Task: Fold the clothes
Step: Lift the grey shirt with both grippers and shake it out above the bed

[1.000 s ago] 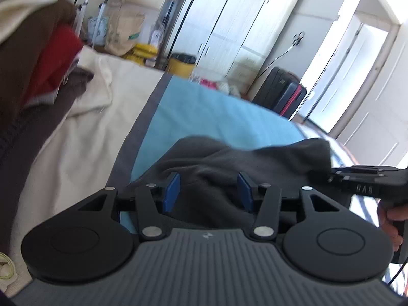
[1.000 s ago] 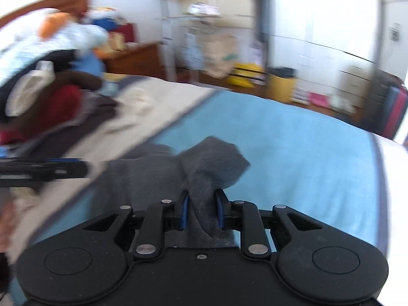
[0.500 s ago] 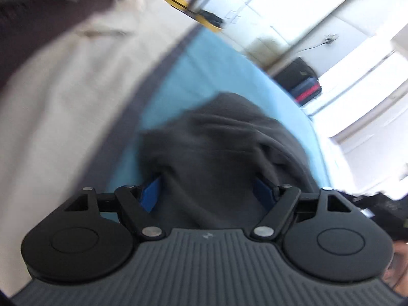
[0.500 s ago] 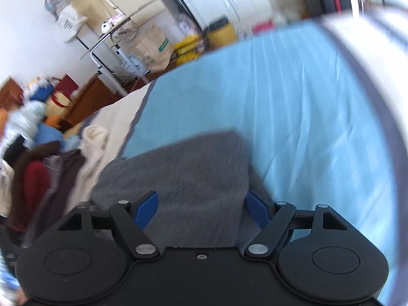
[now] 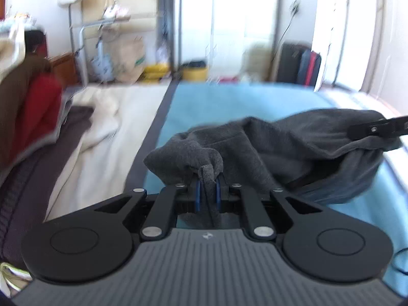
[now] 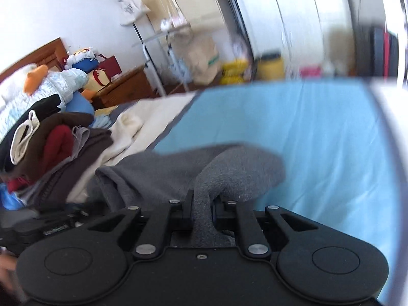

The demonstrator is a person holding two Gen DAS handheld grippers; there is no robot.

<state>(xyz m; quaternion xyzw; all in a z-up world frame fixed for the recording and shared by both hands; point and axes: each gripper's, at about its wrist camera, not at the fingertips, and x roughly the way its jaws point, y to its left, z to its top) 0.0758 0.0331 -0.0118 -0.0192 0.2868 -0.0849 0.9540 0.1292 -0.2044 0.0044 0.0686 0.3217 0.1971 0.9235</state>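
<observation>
Grey fleece, thick and limp, hangs bunched between two hand-held grippers above a blue sheet [image 5: 229, 102] on a bed. The left gripper [image 5: 208, 191] has just clamped its blue pads on a twisted fold of the garment [image 5: 280, 137]. The right gripper [image 6: 202, 210] has likewise just closed, and a fat roll of the same cloth is pinched between its jaws. In the left wrist view the right gripper shows as a black bar at the garment's far end, where the fabric sags beneath it like a pouch.

The garment lies partly raised off the sheet, its middle slumped on the blue. It looks soft and fairly light, with no stiffness to hold a crease by itself, and the napped surface should grip well against the pads. A hold on a wadded lump will likely drag uneven layers. A cleaner fold probably calls for taking it by a hem or seam at two corners, so the cloth can hang flat.

A pile of clothes [image 6: 51, 137], brown, red and dark, sits to the left on a cream blanket [image 5: 102, 132], just beside the grey piece.
</observation>
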